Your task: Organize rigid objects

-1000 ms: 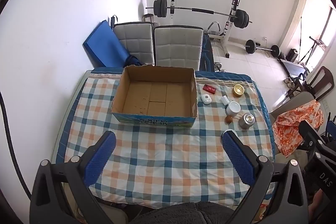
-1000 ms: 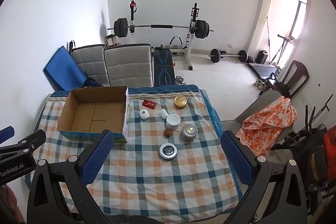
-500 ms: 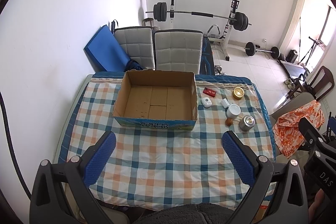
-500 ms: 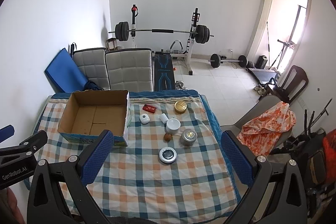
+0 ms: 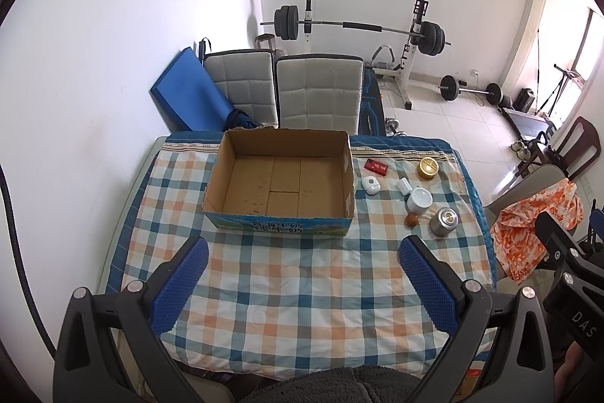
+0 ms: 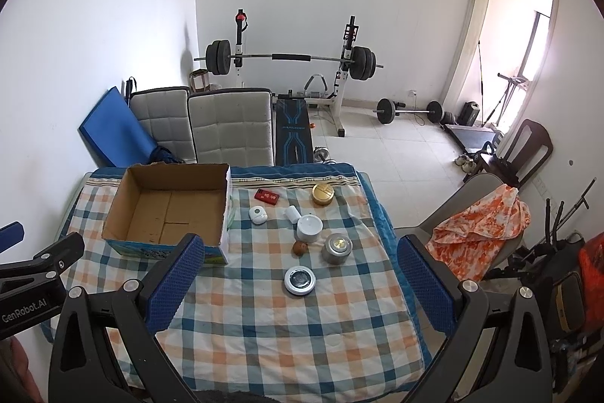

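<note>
- Checked cloth covers our bench (image 6: 264, 346), and we take the cardboard box (image 5: 279, 176) as landmark for everything on it.
- Nearest to us, our left gripper (image 5: 302, 284) hangs above the cloth on the near side of the box; its jaws stand wide apart with nothing between them.
- Our right gripper (image 6: 298, 280) hovers over the near right of the bench, jaws equally wide and empty, framing the small items, probably so we can choose a first pick.
- Closest of those items, right of the box's near corner, lies a white round disc (image 6: 300, 281).
- Just beyond it sit a small brown nut-like thing (image 6: 299, 248) and a silver tin (image 6: 336, 247), near each other.
- Farther on stands a white jar (image 6: 309, 228), with a small white cylinder (image 6: 292, 214) just behind it and a white oval gadget (image 6: 258, 215) nearer the box's right wall.
- Farthest from us, level with the box's far end, are a red flat case (image 6: 266, 196) and a gold tin (image 6: 322, 194).
- We see the box open and empty, so we judge the sorting has not begun.
- Behind the bench, two grey chairs (image 5: 317, 93) and a barbell rack (image 5: 358, 29) stand against the wall.
</note>
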